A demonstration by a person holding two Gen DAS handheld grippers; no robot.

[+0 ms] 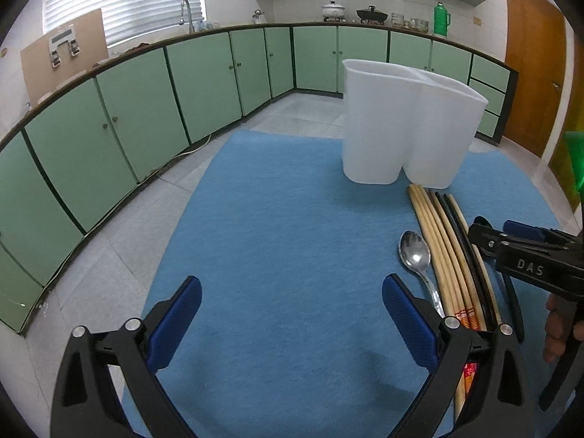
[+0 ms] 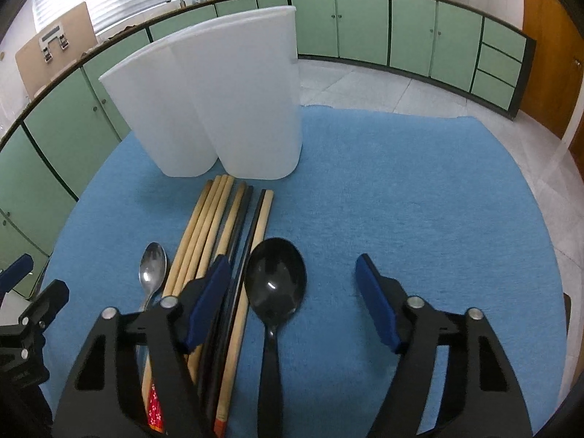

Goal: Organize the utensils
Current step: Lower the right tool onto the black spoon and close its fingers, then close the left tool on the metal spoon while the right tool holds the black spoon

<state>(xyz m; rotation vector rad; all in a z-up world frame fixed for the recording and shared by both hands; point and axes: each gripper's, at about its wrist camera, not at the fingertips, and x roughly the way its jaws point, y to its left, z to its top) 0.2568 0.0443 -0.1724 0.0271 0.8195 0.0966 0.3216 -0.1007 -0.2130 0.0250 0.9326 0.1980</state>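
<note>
A white two-compartment utensil holder [image 1: 405, 124] [image 2: 219, 106] stands upright on the blue mat [image 1: 284, 226] [image 2: 401, 189]. In front of it lie several wooden and black chopsticks [image 1: 445, 252] [image 2: 219, 226], a metal spoon [image 1: 416, 255] [image 2: 151, 270] and a black plastic spoon [image 2: 275, 284]. My left gripper [image 1: 292, 314] is open and empty, left of the metal spoon. My right gripper [image 2: 292, 292] is open, low over the black spoon's bowl, its left finger over the chopsticks. The right gripper also shows in the left wrist view [image 1: 511, 235].
Green kitchen cabinets [image 1: 146, 109] run around the room with a sink tap [image 1: 186, 11], pots [image 1: 332, 9] and a green flask [image 1: 441, 18] on the counter. A wooden door [image 1: 533, 73] is at the right. Tiled floor surrounds the table.
</note>
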